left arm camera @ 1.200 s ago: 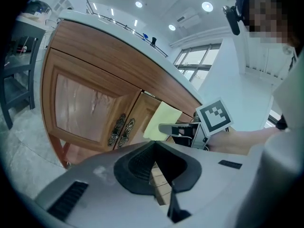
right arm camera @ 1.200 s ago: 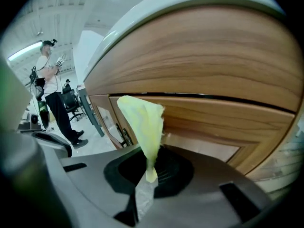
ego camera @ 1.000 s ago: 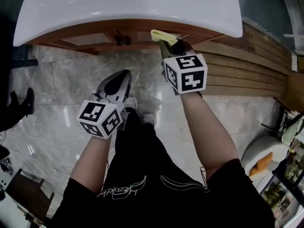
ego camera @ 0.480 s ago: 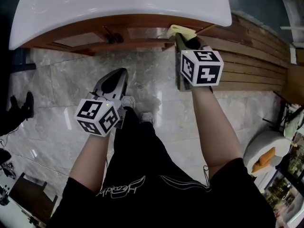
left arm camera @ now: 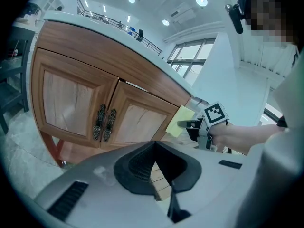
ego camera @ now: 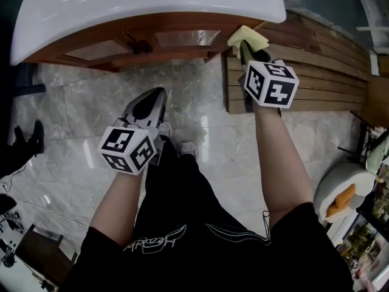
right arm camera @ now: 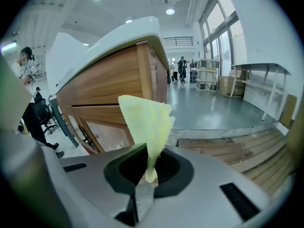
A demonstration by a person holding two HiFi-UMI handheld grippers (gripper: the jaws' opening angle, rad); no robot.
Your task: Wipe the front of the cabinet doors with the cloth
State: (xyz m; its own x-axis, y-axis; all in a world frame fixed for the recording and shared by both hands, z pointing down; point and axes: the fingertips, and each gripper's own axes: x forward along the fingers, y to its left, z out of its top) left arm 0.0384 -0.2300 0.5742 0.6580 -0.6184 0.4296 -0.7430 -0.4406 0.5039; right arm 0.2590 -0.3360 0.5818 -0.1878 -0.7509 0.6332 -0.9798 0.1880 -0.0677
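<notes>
The wooden cabinet has two panelled doors, left door (ego camera: 91,50) and right door (ego camera: 185,38), with dark metal handles (left arm camera: 104,122) where they meet. My right gripper (ego camera: 242,47) is shut on a yellow cloth (ego camera: 248,37) at the cabinet's right front corner, past the right door. In the right gripper view the cloth (right arm camera: 147,120) stands up from the shut jaws, with the cabinet corner (right arm camera: 151,72) behind it. The left gripper view shows the cloth (left arm camera: 179,121) beside the right door's edge. My left gripper (ego camera: 153,99) is shut on nothing, low over the floor and away from the doors.
A white basin top (ego camera: 146,5) overhangs the cabinet. A slatted wooden platform (ego camera: 310,72) lies on the grey marble floor (ego camera: 79,114) to the right. The person's shoes (ego camera: 176,142) stand between the grippers. A white stool (ego camera: 340,196) sits at the far right.
My right gripper has carried the cloth rightwards along the cabinet front, from near the handles to the right corner. The left gripper has stayed put.
</notes>
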